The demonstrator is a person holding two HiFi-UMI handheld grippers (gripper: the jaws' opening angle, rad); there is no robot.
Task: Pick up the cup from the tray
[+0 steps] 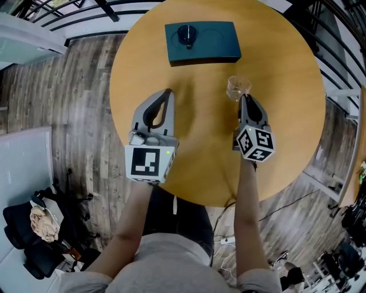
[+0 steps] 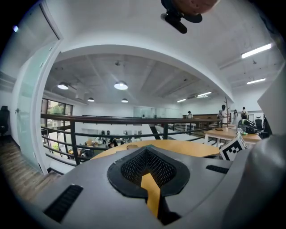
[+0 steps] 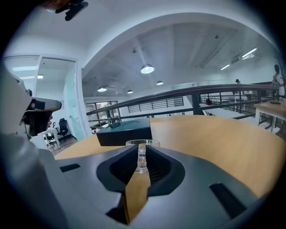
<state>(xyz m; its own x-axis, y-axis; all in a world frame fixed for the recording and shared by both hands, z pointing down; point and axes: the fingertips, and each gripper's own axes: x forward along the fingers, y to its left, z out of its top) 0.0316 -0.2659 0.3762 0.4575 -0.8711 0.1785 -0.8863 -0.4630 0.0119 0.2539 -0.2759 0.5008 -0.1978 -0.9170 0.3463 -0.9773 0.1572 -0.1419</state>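
Observation:
A clear glass cup is over the round wooden table, off the dark teal tray and a little nearer and to its right. My right gripper is shut on the cup's near wall. In the right gripper view the pads pinch the cup, with the tray behind it. Whether the cup rests on the table or hangs just above it, I cannot tell. My left gripper hovers over the table's left half, shut and empty; its closed tips point at the railing.
A small black round object sits in the tray's left recess. A black railing runs behind the table. The wooden floor lies to the left, with a black chair at lower left. Cables lie on the floor at right.

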